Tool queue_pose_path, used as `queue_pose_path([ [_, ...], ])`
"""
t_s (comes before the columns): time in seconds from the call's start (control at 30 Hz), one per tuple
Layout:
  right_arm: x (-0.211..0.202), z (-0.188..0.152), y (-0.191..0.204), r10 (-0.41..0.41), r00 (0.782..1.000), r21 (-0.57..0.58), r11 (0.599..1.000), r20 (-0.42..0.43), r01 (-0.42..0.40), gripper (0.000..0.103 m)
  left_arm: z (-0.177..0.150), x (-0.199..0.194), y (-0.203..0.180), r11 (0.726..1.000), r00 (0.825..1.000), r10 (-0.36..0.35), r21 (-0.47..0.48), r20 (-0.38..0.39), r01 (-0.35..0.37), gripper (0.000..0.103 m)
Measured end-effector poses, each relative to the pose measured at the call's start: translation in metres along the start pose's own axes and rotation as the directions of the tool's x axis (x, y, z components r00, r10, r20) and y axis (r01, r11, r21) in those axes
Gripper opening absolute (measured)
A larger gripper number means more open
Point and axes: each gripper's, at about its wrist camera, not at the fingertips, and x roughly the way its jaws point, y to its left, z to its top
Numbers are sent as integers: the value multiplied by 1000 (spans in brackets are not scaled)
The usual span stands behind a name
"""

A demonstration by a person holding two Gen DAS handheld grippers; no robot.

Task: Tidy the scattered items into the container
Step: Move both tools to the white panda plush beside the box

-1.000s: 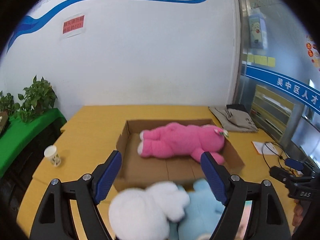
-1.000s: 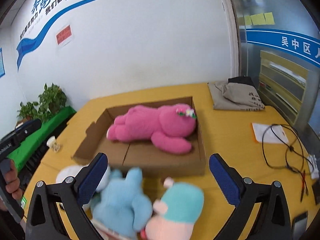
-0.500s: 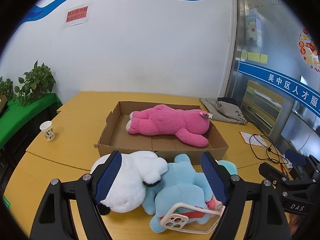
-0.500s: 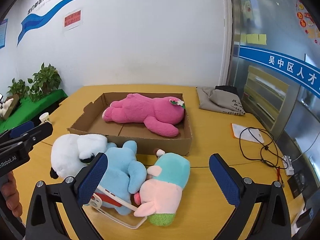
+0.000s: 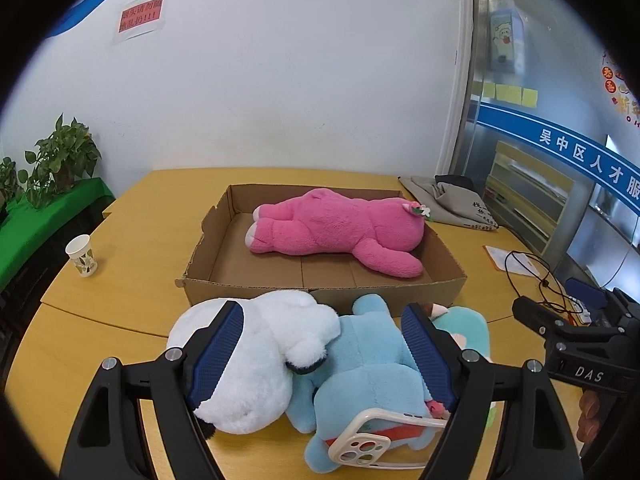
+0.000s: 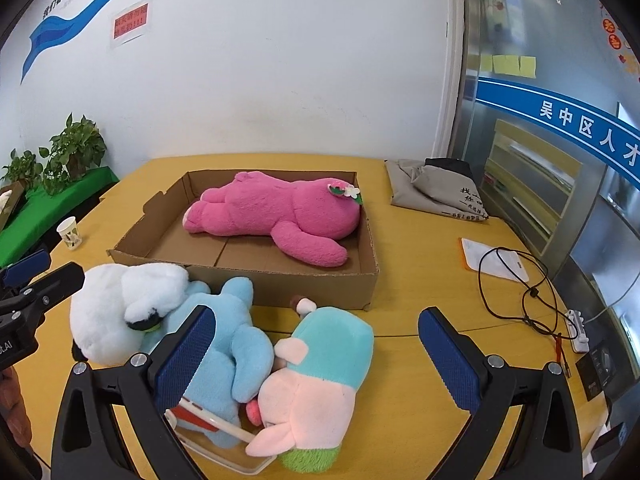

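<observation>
Yellow tabletop (image 5: 132,248) under a white office wall carries a shallow cardboard box (image 5: 320,292) with a pink plush bear (image 5: 340,228) already lying inside along its far wall; three more soft toys sit bunched just outside the near wall. Left gripper (image 5: 322,354) hangs spread and empty over the seam where the white plush dog (image 5: 260,344) presses against the blue plush toy (image 5: 368,364), so either lies directly below and ahead of it, the box just beyond; a phone case (image 5: 360,440) rests against the blue toy's near end. Right gripper (image 6: 316,364), also spread and holding nothing, frames the teal-and-pink plush (image 6: 320,376), whose long axis runs toward the box and roughly along the fingers; judged from this, each hand is nearer its own toy, and the right would close across the narrow width.
</observation>
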Motion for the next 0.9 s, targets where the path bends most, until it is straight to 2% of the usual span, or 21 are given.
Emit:
queue_pose_path([
  [0.17,6,0,0,-2,1000,-5,1000,-12,2,103,-1,-1,3,999,999,-41,-18,-5,41,81],
  [0.3,7,0,2,-5,1000,-14,1000,-15,5,103,-3,-2,-1,1000,1000,-30,5,-1,30,81],
  [0.5,8,-1,7,-2,1000,-26,1000,-20,2,103,-5,-2,-1,998,998,-55,0,-18,55,81],
  [0.9,11,-1,10,-9,1000,-28,1000,-23,8,103,-5,2,4,999,999,-40,2,-19,41,81],
])
